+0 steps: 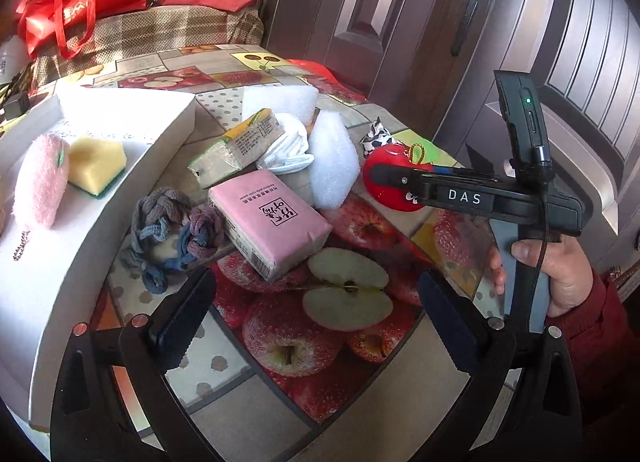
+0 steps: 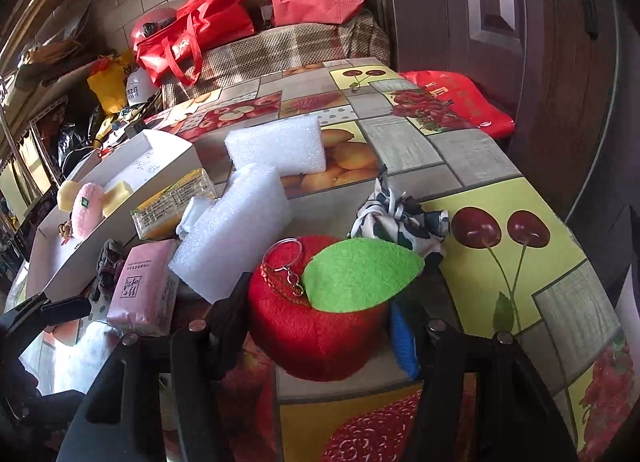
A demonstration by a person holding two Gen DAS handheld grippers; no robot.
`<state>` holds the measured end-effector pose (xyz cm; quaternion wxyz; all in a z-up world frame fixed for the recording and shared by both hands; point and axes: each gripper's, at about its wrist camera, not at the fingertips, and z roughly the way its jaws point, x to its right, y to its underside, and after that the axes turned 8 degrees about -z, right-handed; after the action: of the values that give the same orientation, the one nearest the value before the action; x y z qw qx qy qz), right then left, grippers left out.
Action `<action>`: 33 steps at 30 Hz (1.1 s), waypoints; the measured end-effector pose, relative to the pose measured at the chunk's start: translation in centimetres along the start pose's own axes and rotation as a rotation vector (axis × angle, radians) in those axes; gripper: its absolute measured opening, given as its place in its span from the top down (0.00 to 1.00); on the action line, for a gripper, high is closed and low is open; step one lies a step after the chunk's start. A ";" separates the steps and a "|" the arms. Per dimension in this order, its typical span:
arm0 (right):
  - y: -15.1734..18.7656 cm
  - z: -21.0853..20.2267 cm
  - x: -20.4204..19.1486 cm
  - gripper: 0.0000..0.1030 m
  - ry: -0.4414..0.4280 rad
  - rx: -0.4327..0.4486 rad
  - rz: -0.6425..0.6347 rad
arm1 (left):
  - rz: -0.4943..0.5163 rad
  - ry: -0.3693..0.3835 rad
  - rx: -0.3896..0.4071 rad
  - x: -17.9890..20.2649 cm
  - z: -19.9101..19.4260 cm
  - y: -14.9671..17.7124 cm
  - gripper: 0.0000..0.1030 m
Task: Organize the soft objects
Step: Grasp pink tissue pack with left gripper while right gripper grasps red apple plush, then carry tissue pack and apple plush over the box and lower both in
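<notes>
A white box [image 1: 168, 130] at the left holds a pink plush [image 1: 42, 182] and a yellow sponge [image 1: 96, 166]. On the fruit-print table lie a pink tissue pack [image 1: 272, 222], a braided cloth ring [image 1: 172, 234], a yellow-green tissue pack [image 1: 236, 146], white foam blocks [image 1: 332, 166] and a patterned cloth [image 2: 400, 218]. My left gripper [image 1: 316, 326] is open and empty, in front of the pink pack. My right gripper [image 2: 320, 322] has its fingers on both sides of a red plush apple [image 2: 320, 326] with a green leaf; it shows in the left wrist view too [image 1: 384, 186].
Red bags [image 2: 200, 34] and a checked cover [image 2: 288, 46] lie beyond the table's far edge. A dark wooden door [image 1: 400, 2] stands at the right. A red packet [image 2: 460, 102] sits at the table's far right edge. Shelves with clutter [image 2: 48, 114] stand at the left.
</notes>
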<state>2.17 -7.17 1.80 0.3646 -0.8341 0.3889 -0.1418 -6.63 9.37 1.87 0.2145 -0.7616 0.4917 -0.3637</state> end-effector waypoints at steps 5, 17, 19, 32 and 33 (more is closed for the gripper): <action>0.0 0.2 -0.2 0.40 -0.010 -0.011 -0.010 | -0.077 -0.023 -0.054 -1.3 2.2 -1.1 0.01; -0.3 0.7 0.4 0.40 -0.037 -0.011 0.018 | -0.001 -0.221 -0.064 -0.5 6.7 -4.0 0.25; -0.3 0.7 0.3 0.40 -0.037 -0.010 0.017 | 0.016 -0.226 -0.055 -0.5 6.7 -4.1 0.52; -0.5 -2.0 -0.6 0.41 0.003 0.162 -0.017 | 0.047 -0.070 0.199 -0.7 -0.7 -2.0 0.52; -0.5 -2.5 -0.7 0.41 0.013 0.186 -0.023 | 0.063 -0.074 0.234 -0.7 -1.7 -1.6 0.52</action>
<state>0.72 -7.65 3.91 0.4362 -0.8001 0.3667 -0.1870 -7.13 10.78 3.78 0.3315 -0.7283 0.4613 -0.3832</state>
